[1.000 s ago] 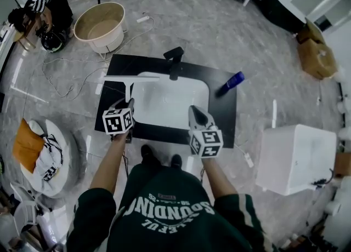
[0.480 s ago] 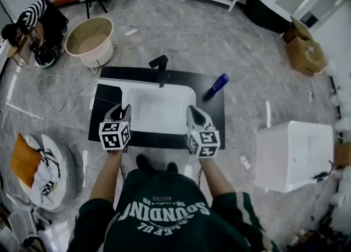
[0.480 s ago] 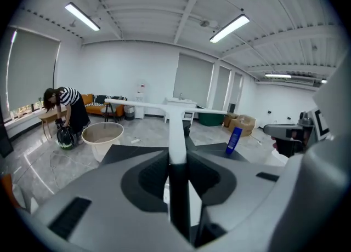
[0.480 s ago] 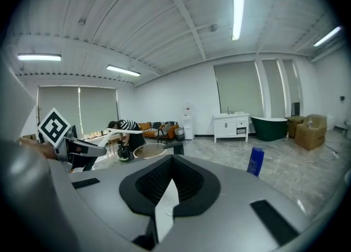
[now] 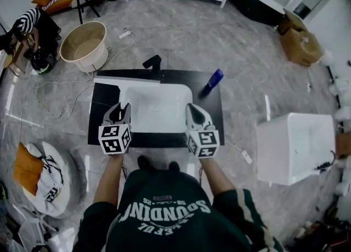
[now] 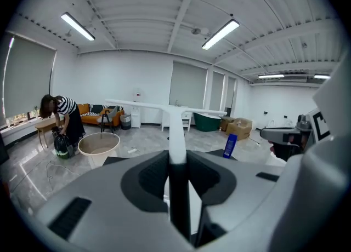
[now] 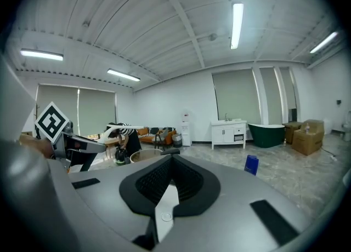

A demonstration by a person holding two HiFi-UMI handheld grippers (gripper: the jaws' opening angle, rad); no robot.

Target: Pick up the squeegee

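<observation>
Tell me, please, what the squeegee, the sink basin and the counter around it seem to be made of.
The squeegee is probably plastic: a smooth, matte white head and upper handle, with a black lower handle. The sink basin looks like ceramic or similar: plain white with a soft sheen. The counter is flat and evenly black; whether it is stone or laminate, I cannot tell.

A white sink [image 5: 156, 108] sits in a black counter [image 5: 211, 118], a black faucet [image 5: 153, 62] behind it and a blue bottle [image 5: 215, 78] to its right. A beige tub [image 5: 82, 48] stands on the floor beyond
</observation>
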